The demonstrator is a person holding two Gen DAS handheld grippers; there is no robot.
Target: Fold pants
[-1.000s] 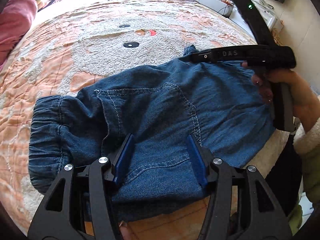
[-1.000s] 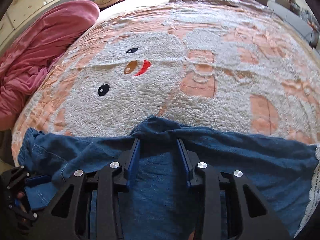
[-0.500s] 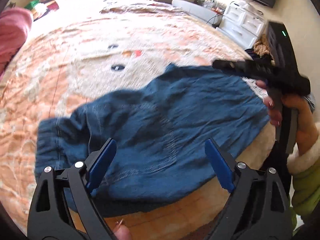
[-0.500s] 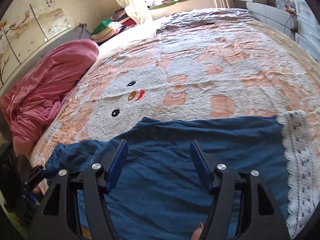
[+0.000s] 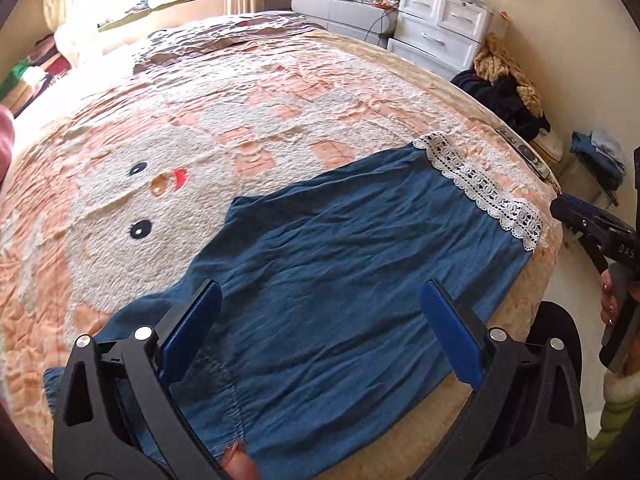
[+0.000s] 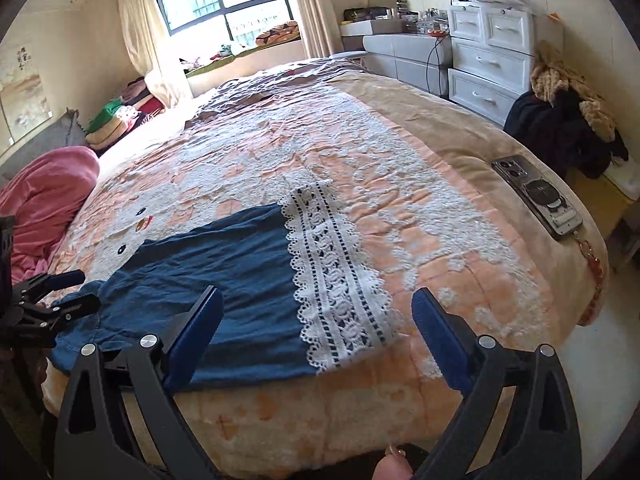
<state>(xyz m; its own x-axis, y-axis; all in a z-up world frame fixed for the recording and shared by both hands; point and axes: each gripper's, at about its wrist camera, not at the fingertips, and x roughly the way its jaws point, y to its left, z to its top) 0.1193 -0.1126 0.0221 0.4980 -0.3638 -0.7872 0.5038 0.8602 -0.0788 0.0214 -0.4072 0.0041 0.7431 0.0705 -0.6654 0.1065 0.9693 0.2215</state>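
A wide bed fills most of the room, covered by a fluffy peach-and-white blanket (image 6: 400, 184) stitched with a cartoon face of black eyes and a red mouth. Near the bed's front edge lie the dark blue denim pants (image 5: 340, 280), spread flat and creased, their hem trimmed with a broad band of white lace (image 6: 340, 276) that points toward the right side of the bed. Both grippers hang above the cloth. The left gripper (image 5: 320, 332) has just been opening; its blue pads stand wide apart with nothing pinched between them, the pants only lying beneath. The right gripper (image 6: 316, 332) has likewise just been opening, its jaws spread wide and empty over the lace end and the blanket's edge. A phone in a clear case (image 6: 536, 196) rests near the bed's right border. A crumpled pink quilt (image 6: 44, 200) is heaped on the left. Against the far wall stand white plastic drawers (image 6: 488, 60), and a bright window (image 6: 224, 4) with pale curtains lights the room.
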